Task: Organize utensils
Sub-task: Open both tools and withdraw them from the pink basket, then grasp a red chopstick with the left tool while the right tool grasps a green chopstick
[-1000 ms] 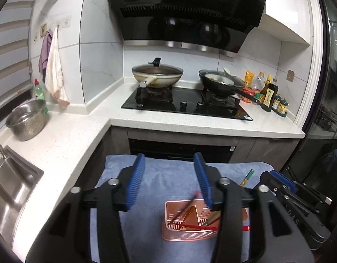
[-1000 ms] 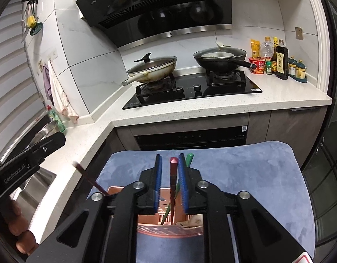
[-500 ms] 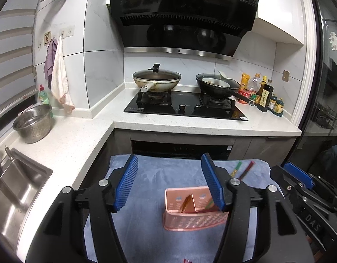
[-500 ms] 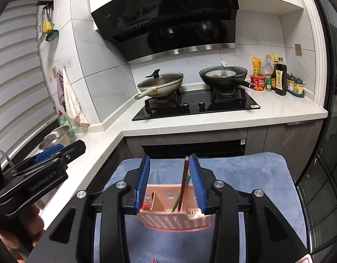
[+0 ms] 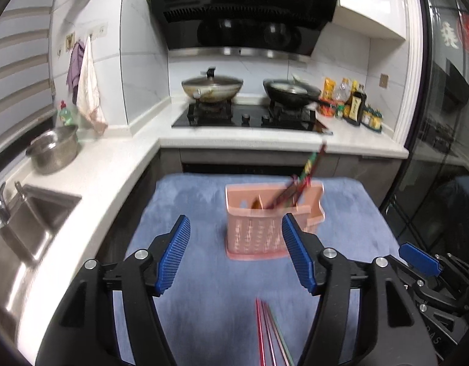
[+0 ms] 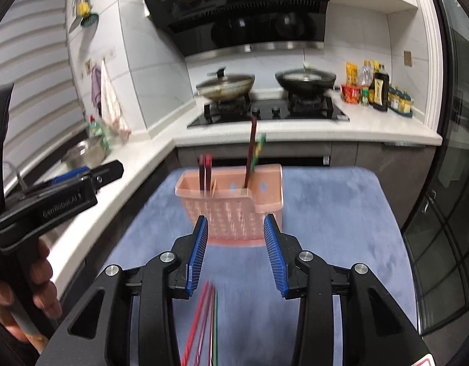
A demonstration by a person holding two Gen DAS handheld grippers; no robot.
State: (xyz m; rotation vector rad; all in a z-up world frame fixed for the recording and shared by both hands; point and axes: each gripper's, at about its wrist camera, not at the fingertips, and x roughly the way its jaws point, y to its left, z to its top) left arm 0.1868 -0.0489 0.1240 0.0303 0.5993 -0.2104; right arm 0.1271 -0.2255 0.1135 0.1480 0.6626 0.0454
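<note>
My left gripper (image 5: 236, 253) has its blue ribbed pads spread wide and the jaws are opening further, with nothing between them; a second ago they stood narrower and close over the basket. At twelve o'clock beyond them the pink perforated plastic utensil basket (image 5: 258, 228) stands upright on the blue-grey fleece cloth (image 5: 185, 201), well ahead of the pads now, where before it sat low between them. Dark red and green chopsticks (image 5: 298, 186) lean out of its right compartment toward one o'clock. At six o'clock, near the bottom edge, thin red and green chopsticks (image 5: 269, 332) lie flat on the cloth; they were not in this view a second ago. The other tool's blue tip shows at four o'clock.

In the right wrist view, my left hand (image 6: 36, 286) grips its tool's handle at eight o'clock. My right gripper (image 6: 236, 253) is released and empty; a second ago its pads were pinched close around an upright chopstick. The basket (image 6: 231, 210) now sits at twelve o'clock just past the pad tips. Two dark red chopsticks (image 6: 204, 170) stand in its left compartment, and a dark red one with a green one (image 6: 252, 152) stands in the middle one. Loose red and green chopsticks (image 6: 204, 326) lie at six o'clock under the left pad.
</note>
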